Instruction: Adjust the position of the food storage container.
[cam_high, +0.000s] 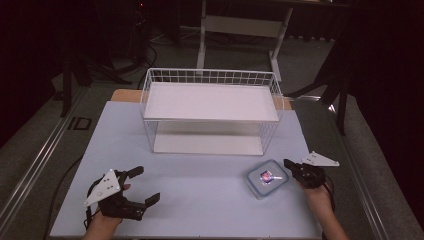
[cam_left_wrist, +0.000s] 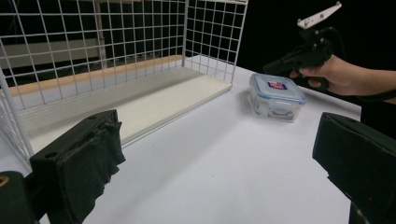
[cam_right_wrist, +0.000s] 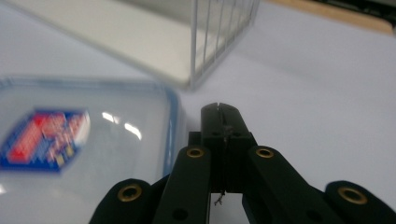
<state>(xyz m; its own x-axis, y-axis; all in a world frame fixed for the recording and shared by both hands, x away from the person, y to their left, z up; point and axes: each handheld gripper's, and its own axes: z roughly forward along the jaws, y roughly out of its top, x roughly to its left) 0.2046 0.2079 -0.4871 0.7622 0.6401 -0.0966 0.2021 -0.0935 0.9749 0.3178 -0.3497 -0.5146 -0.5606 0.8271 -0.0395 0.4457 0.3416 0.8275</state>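
Open left gripper faces lidded container — wire rack behind, right gripper beside.

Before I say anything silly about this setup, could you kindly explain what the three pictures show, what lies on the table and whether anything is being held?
No robot arm is here: a person holds a black two-jaw hand gripper in each hand. The high view looks down on the pale table. The other two pictures come from cameras riding on each gripper, looking along its jaws.

On the table stands a white wire two-tier shelf rack, and in front of it, to the right, a small clear plastic food box with a blue-rimmed lid and a red-and-blue label.

The left gripper rests on the table with its jaws wide apart and holds nothing. The right gripper has its jaws shut together on nothing, its tip right beside the box's edge; whether it touches, I cannot tell.
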